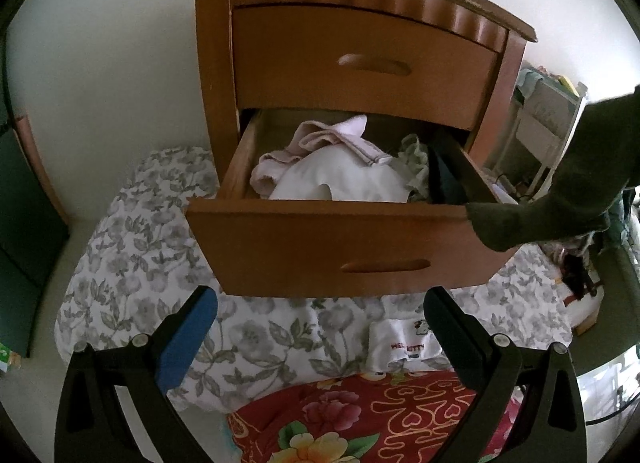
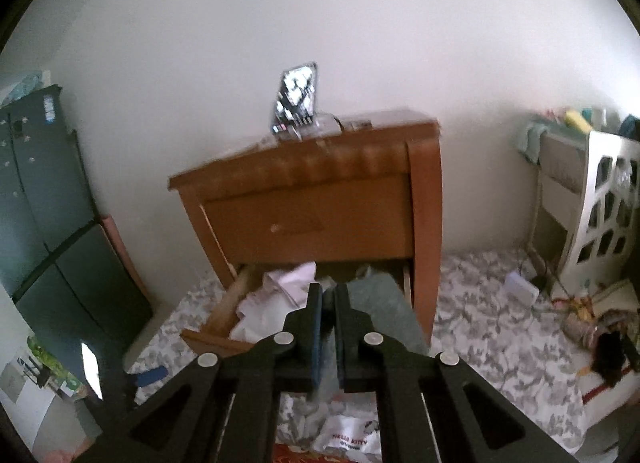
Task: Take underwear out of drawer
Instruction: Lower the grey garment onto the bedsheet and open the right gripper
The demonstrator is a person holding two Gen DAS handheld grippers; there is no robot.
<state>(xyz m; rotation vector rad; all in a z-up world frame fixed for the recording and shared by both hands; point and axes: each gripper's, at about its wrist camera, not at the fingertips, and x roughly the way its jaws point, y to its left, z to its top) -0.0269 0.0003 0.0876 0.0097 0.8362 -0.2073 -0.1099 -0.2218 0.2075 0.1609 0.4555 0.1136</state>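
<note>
Dark green underwear [image 2: 384,303] clamped between closed pads of right gripper [image 2: 328,295], hanging above open drawer [image 1: 320,239] at its 3 o'clock edge. Pink and white garments [image 1: 336,167] inside. Left gripper [image 1: 320,327] wide open, empty, drawer at 12 o'clock.

setting: a bedroom in a private home. evidence: a wooden nightstand [image 1: 360,63] stands against a plain white wall [image 2: 360,23], its lower drawer [image 1: 340,247] pulled out and filled with loosely piled garments [image 1: 340,175]. a floral grey-and-white quilt [image 1: 132,247] lies spread below the nightstand, with a red flowered blanket [image 1: 360,423] overlapping it. a dark green cabinet [image 2: 44,203] stands at the left. a white storage rack [image 2: 600,199] holding household items stands at the right, with clutter [image 2: 600,327] lying on the bedding beside it.
</note>
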